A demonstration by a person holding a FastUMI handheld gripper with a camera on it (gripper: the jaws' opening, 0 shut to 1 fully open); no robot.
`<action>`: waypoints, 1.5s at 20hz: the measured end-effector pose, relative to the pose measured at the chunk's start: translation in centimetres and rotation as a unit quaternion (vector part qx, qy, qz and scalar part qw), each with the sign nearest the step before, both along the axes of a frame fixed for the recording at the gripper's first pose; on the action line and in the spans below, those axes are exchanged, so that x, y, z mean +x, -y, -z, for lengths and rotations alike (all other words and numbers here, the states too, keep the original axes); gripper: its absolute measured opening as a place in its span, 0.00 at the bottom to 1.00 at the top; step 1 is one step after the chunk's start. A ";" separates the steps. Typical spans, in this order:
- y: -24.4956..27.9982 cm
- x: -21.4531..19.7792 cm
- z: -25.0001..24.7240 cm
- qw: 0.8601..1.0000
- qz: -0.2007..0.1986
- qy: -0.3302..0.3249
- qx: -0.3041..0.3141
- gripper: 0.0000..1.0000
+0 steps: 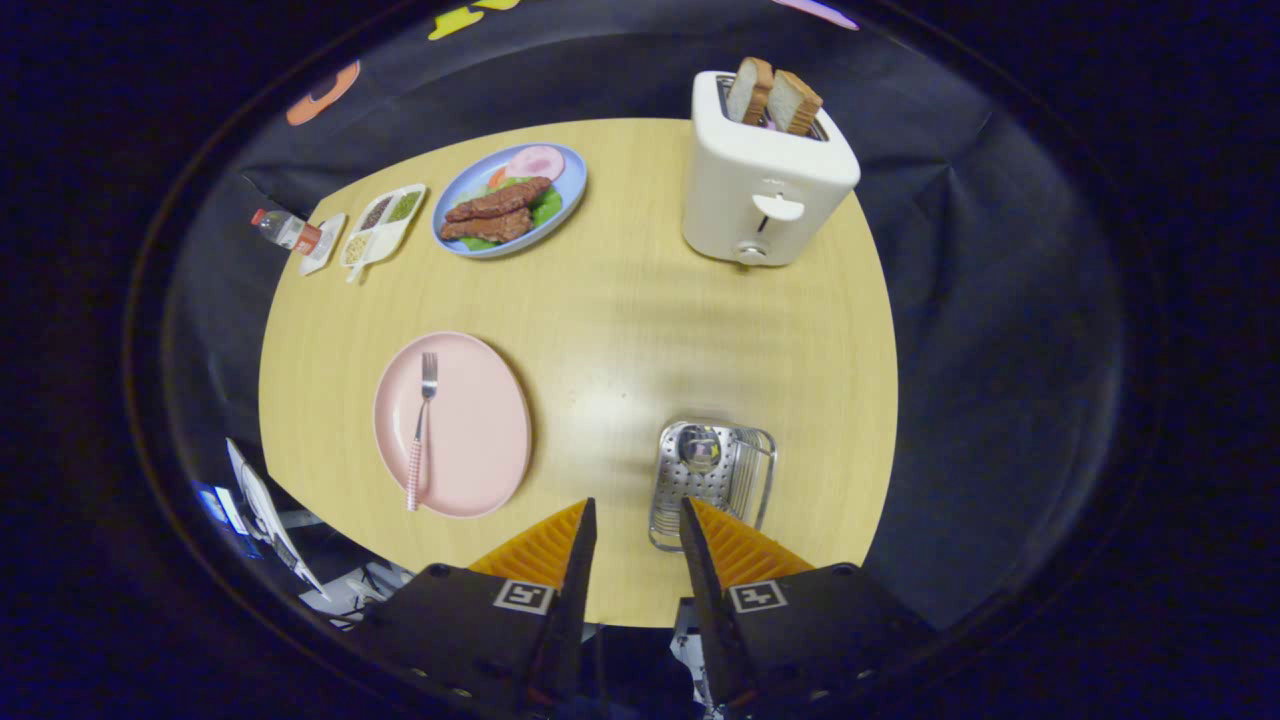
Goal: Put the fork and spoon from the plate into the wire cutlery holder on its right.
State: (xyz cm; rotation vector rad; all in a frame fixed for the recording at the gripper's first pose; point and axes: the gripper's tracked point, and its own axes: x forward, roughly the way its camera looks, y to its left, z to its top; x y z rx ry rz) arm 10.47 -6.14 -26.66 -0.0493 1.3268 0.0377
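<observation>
Gripper view: the tool [637,520] is held high above the desk [620,330], its fingers parted by a narrow gap with nothing between them. The fork [421,430] lies on the pink plate [480,420], left of and beyond the fingers, its prongs pointing away and its checked handle reaching over the near rim. The spoon seems to be stood already in the wire holder [712,480] just ahead of the right finger — a rounded metal bowl can be made out in the perforated cup, though this is a judgement.

The fork is therefore taken as the step in hand. The tool should be swung left and lowered over the handle, the fingers widened first, then closed across the handle's narrow width — near its middle, so the fork hangs level. A thin, flat handle is likely to slip against the plate; a slow, square closing is advised.
</observation>
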 end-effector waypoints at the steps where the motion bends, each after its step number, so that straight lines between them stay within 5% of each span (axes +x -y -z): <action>1: -0.7 0.1 0.0 1.000 0.002 0.009 -0.002 0.58; 4: -3.8 0.9 -0.1 0.999 -0.002 0.043 0.012 0.84; 10: -9.8 1.4 1.2 0.993 -0.024 0.110 0.034 0.97; 16: -15.5 0.8 5.4 0.990 -0.038 0.129 0.045 0.97; 24: -20.6 -0.8 10.9 0.991 -0.006 0.118 0.068 0.95; 30: -21.9 -0.8 12.7 0.990 0.002 0.138 0.025 0.67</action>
